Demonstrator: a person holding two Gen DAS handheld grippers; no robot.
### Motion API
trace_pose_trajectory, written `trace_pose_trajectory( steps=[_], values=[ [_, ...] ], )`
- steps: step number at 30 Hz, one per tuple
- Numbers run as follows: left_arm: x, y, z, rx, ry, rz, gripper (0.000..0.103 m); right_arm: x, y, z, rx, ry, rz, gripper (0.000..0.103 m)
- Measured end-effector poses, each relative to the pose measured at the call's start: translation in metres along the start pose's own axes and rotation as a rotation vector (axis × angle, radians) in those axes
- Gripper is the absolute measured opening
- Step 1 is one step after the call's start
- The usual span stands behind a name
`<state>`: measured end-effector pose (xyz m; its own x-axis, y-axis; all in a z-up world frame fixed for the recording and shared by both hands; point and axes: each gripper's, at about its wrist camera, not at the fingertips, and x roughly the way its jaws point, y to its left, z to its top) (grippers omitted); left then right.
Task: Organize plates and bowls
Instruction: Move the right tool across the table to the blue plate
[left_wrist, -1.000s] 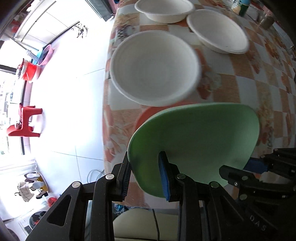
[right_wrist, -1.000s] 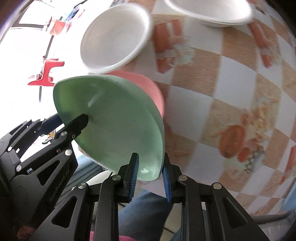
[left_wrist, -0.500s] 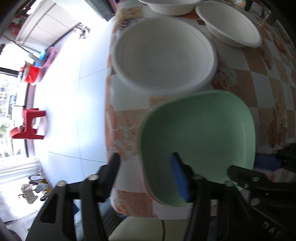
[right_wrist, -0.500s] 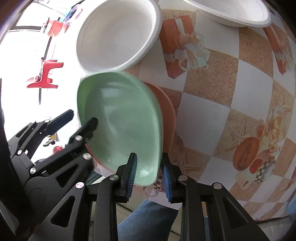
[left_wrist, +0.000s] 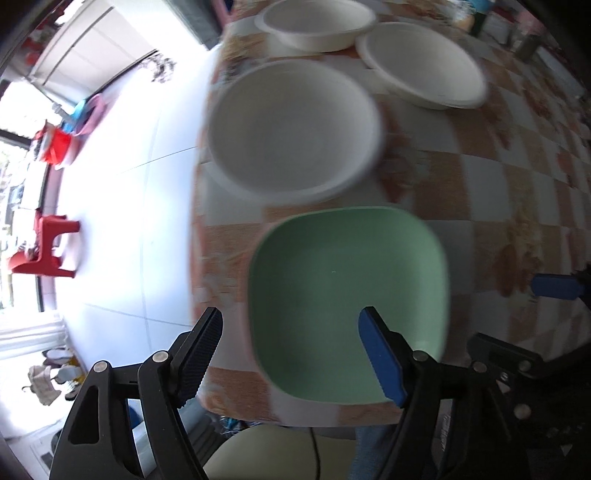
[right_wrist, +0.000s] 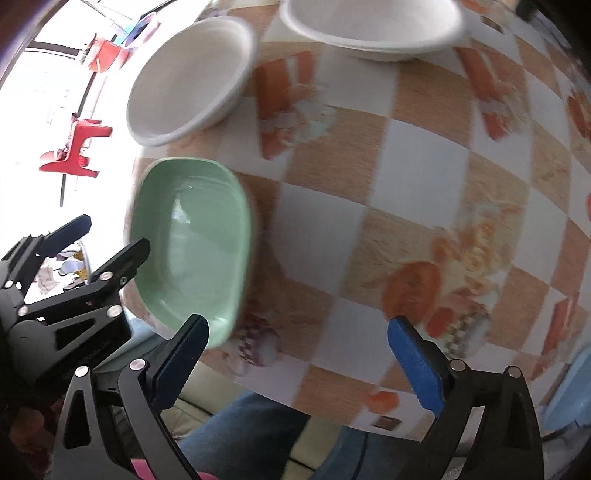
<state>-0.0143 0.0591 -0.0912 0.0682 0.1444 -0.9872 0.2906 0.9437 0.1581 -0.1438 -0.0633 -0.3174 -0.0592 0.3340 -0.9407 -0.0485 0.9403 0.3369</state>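
green plate (left_wrist: 347, 295) lies empty on the checked table (left_wrist: 498, 184); white bowls (left_wrist: 295, 125) empty.

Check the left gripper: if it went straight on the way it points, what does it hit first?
Probably the green plate: the open left gripper straddles its near left rim, so the blue inner finger likely lands inside it. Depth is unclear.

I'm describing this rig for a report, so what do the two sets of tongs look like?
Both are black, skeletal frames with silver rivets. On the left tongs and the right tongs alike, one finger has a black ribbed pad and the other a blue pad. The person wears blue jeans.
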Motion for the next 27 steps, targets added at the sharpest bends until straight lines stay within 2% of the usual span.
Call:
trace_pose_trajectory(
  steps=[3, 11, 21, 27],
  values=[
    [-0.007, -0.024, 0.001, 0.037, -0.003, -0.039, 0.080, -0.010, -0.030, -0.011, 0.021, 0.001, -0.019, 0.102],
    [-0.026, -0.100, 0.012, 0.180, -0.011, -0.097, 0.080, -0.051, -0.121, -0.047, 0.178, -0.050, -0.049, 0.102],
    [-0.040, -0.182, 0.025, 0.360, -0.016, -0.111, 0.080, -0.112, -0.248, -0.091, 0.370, -0.102, -0.077, 0.102],
    [-0.047, -0.257, 0.033, 0.479, 0.000, -0.133, 0.080, -0.143, -0.310, -0.126, 0.472, -0.131, -0.089, 0.102]
  ],
)
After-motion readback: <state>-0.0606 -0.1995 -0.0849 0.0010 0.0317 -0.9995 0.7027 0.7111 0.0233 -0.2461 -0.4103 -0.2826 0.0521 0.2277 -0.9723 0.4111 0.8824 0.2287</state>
